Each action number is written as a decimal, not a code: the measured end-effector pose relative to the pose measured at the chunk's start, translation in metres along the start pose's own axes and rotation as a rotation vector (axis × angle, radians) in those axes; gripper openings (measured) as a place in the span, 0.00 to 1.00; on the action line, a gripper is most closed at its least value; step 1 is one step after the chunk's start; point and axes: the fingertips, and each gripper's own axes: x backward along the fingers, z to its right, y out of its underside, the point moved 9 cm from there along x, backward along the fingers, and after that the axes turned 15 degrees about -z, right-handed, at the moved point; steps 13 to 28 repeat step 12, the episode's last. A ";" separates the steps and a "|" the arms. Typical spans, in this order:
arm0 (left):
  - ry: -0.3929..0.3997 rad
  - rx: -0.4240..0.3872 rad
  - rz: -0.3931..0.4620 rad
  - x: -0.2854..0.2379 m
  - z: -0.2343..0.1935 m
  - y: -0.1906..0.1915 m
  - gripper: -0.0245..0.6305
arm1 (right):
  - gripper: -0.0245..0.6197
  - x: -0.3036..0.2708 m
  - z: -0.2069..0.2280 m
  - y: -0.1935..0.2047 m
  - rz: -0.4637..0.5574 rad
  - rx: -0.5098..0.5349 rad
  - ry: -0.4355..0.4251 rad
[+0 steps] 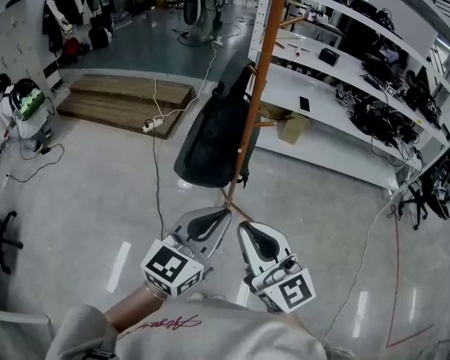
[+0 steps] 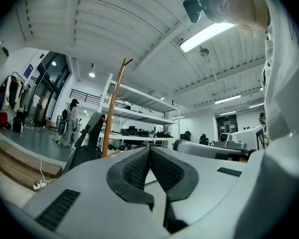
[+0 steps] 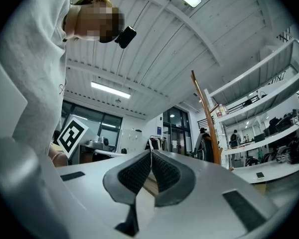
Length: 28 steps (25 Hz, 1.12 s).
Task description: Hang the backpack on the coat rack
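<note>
A black backpack (image 1: 216, 137) hangs by its top loop from the orange wooden coat rack (image 1: 259, 81), resting against the pole. The left gripper view shows the backpack (image 2: 84, 146) and the coat rack (image 2: 111, 108) at its left; the right gripper view shows the backpack (image 3: 206, 148) and rack pole (image 3: 208, 118) further off. My left gripper (image 1: 223, 214) is shut and empty, just below the bag near the rack's foot. My right gripper (image 1: 242, 229) is beside it, pads together, holding nothing. Both stand apart from the backpack.
White shelving (image 1: 345, 73) with dark gear runs behind the rack at the right. A cardboard box (image 1: 291, 128) sits under it. A wooden platform (image 1: 124, 100) lies at the back left, and a white cable with a power strip (image 1: 154, 124) trails across the floor.
</note>
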 end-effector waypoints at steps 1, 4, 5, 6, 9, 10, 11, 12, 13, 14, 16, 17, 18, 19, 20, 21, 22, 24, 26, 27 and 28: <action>0.003 -0.002 -0.001 -0.002 0.001 0.001 0.07 | 0.07 0.000 0.001 0.000 0.000 -0.001 -0.002; 0.005 0.002 -0.005 -0.005 0.001 0.002 0.07 | 0.07 0.000 0.003 0.001 0.002 -0.001 -0.007; 0.006 0.005 -0.004 -0.006 0.001 0.003 0.07 | 0.07 0.000 0.003 0.001 0.003 0.000 -0.008; 0.006 0.007 -0.003 -0.006 0.001 0.003 0.07 | 0.07 -0.001 0.003 0.002 0.004 0.000 -0.009; 0.007 0.007 0.000 -0.008 0.002 0.003 0.07 | 0.07 0.000 0.005 0.004 0.009 -0.006 -0.011; 0.006 0.006 0.000 -0.008 0.002 0.003 0.07 | 0.07 0.001 0.006 0.004 0.009 -0.007 -0.011; 0.005 0.006 0.000 -0.008 0.002 0.003 0.07 | 0.07 0.001 0.007 0.004 0.008 -0.008 -0.012; 0.004 0.006 0.000 -0.009 0.002 0.003 0.07 | 0.07 0.001 0.008 0.005 0.007 -0.008 -0.012; 0.004 0.006 0.000 -0.009 0.002 0.003 0.07 | 0.07 0.001 0.008 0.005 0.007 -0.008 -0.012; 0.004 0.006 0.000 -0.009 0.002 0.003 0.07 | 0.07 0.001 0.008 0.005 0.007 -0.008 -0.012; 0.004 0.006 0.000 -0.009 0.002 0.003 0.07 | 0.07 0.001 0.008 0.005 0.007 -0.008 -0.012; 0.004 0.006 0.000 -0.009 0.002 0.003 0.07 | 0.07 0.001 0.008 0.005 0.007 -0.008 -0.012; 0.004 0.006 0.000 -0.009 0.002 0.003 0.07 | 0.07 0.001 0.008 0.005 0.007 -0.008 -0.012; 0.004 0.006 0.000 -0.009 0.002 0.003 0.07 | 0.07 0.001 0.008 0.005 0.007 -0.008 -0.012; 0.004 0.006 0.000 -0.009 0.002 0.003 0.07 | 0.07 0.001 0.008 0.005 0.007 -0.008 -0.012; 0.004 0.006 0.000 -0.009 0.002 0.003 0.07 | 0.07 0.001 0.008 0.005 0.007 -0.008 -0.012; 0.004 0.006 0.000 -0.009 0.002 0.003 0.07 | 0.07 0.001 0.008 0.005 0.007 -0.008 -0.012; 0.004 0.006 0.000 -0.009 0.002 0.003 0.07 | 0.07 0.001 0.008 0.005 0.007 -0.008 -0.012; 0.004 0.006 0.000 -0.009 0.002 0.003 0.07 | 0.07 0.001 0.008 0.005 0.007 -0.008 -0.012; 0.004 0.006 0.000 -0.009 0.002 0.003 0.07 | 0.07 0.001 0.008 0.005 0.007 -0.008 -0.012; 0.004 0.006 0.000 -0.009 0.002 0.003 0.07 | 0.07 0.001 0.008 0.005 0.007 -0.008 -0.012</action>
